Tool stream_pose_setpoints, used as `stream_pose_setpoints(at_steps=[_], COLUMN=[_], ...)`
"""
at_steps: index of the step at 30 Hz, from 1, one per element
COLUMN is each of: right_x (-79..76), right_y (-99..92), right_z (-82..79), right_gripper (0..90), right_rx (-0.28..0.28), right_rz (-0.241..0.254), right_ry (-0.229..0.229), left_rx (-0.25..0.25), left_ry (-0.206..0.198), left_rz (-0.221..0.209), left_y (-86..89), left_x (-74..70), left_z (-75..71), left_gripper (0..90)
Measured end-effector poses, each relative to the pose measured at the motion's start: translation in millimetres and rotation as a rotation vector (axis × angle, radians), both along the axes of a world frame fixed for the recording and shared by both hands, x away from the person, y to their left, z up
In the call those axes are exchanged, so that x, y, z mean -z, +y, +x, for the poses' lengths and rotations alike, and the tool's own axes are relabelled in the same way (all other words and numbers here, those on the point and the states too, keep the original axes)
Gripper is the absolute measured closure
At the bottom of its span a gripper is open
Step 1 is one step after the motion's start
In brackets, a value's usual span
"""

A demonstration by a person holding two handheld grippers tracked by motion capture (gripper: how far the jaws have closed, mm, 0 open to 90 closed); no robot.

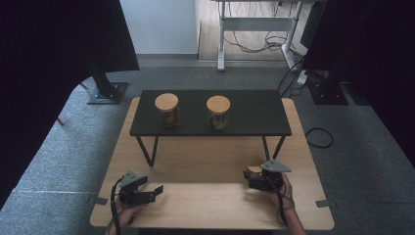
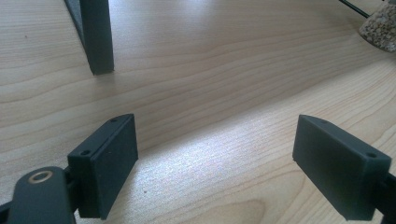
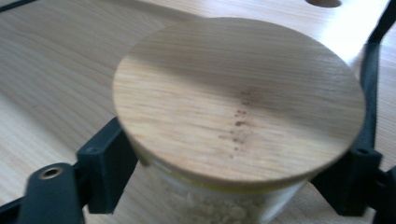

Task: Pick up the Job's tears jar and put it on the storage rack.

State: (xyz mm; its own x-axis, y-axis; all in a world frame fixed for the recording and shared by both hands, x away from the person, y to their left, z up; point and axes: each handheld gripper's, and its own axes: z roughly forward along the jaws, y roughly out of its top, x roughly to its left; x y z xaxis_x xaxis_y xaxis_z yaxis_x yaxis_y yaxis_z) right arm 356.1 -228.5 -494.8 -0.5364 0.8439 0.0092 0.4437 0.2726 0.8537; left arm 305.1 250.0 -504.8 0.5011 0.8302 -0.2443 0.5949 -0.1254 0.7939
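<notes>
Right fingers: the two black pads (image 3: pixel 109 165) sit tight against the glass body of the jar (image 3: pixel 238 112), one on each side just under its lid; the right gripper (image 1: pixel 255 178) is clenched on it.
Jar, axis: it stands upright on the table (image 1: pixel 205 205), long axis vertical, wooden lid (image 3: pixel 233 93) facing up; pale crumbly contents show through the glass below the lid rim.
Jar, place: near the table's front right edge, in front of the right leg of the black shelf (image 1: pixel 244 115) and well apart from it.
Right hand: it comes in from the bottom edge of the high view, forearm angled inward, the gripper lying low and roughly level, pointing toward the table's middle, its grey plate on top.
Left fingers: released, jaws spread wide over bare wood with nothing between them; the left gripper (image 1: pixel 155 192) is idle.
Left hand: low at the front left, the gripper level and aimed right, across the table toward the other hand; one leg of the shelf stands ahead of it in the left gripper view.
Shelf top: two more jars, the left jar (image 1: pixel 167 109) and the right jar (image 1: pixel 218 112), stand upright side by side, apart, each with a wooden lid.
</notes>
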Motion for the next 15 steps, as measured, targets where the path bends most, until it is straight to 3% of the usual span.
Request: stream_pose_setpoints(at_steps=[3,15], right_x=[-0.2,0.0], right_y=[0.7,1.8], right_z=[0.6,-0.5], right_gripper=[23.9,24.5], right_rx=[0.011,0.024], right_rz=[0.012,0.008], right_ry=[-0.004,-0.010], left_rx=[0.001,0.004], left_ry=[0.000,0.002], left_rz=[0.002,0.006], left_y=[-0.2,-0.9], left_x=[0.0,0.0], left_z=[0.0,0.1], left_gripper=[13.5,13.6])
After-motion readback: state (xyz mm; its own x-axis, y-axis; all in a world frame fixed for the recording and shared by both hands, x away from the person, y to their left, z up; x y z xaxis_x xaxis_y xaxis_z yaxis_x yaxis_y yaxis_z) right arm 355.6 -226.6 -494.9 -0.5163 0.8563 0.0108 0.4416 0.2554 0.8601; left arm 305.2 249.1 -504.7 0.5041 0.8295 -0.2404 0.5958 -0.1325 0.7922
